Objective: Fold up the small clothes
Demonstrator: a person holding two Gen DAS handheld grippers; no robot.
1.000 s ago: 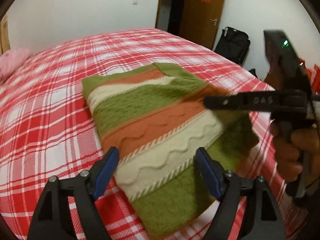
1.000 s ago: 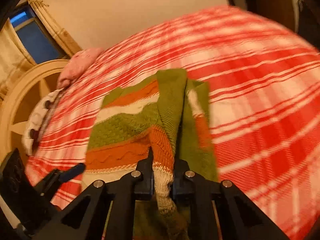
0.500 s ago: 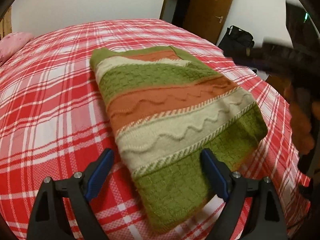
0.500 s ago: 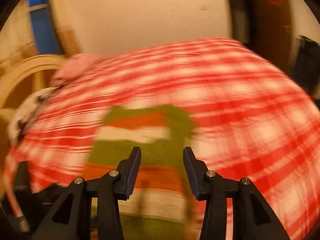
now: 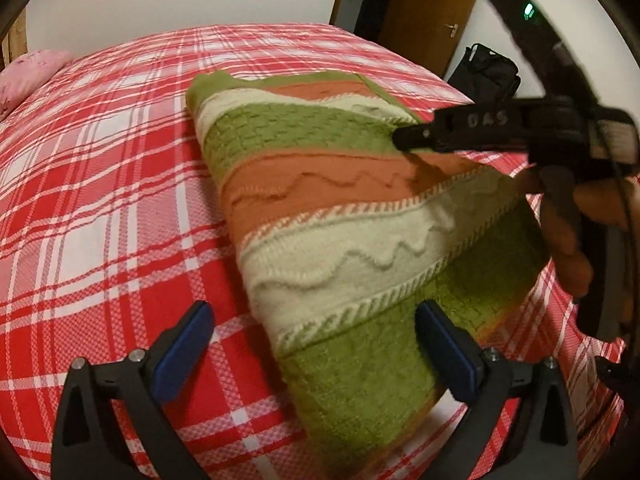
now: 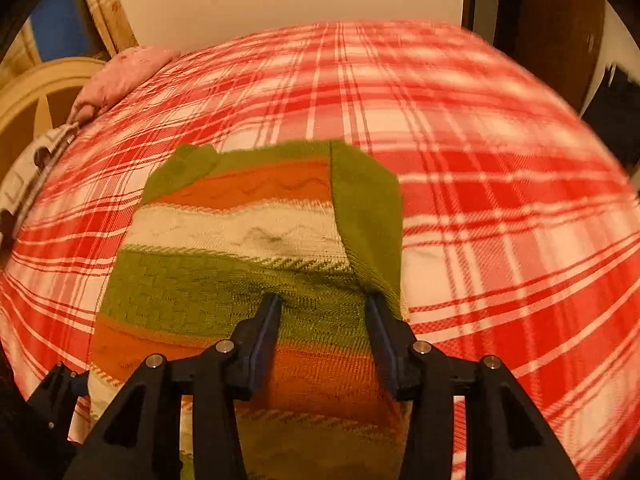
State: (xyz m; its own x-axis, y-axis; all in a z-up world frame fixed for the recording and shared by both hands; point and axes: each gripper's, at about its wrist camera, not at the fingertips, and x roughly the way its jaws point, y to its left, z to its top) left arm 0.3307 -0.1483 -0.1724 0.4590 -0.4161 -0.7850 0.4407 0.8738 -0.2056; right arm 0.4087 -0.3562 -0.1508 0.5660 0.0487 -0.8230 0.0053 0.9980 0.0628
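Left wrist view — folded sweater (image 5: 340,216) on plaid bedspread (image 5: 100,184), door (image 5: 432,8) beyond; left gripper (image 5: 312,344) opening, right gripper (image 6: 324,304) apart, both empty.

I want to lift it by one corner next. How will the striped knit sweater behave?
The sweater is thick cable knit lying folded in layers, so it will probably droop and unfold. It looks fairly heavy for its size. The textured wool should not slip from the tongs.

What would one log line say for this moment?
sweater: folded on bed | left claw: opening, empty | right claw: open, over sweater
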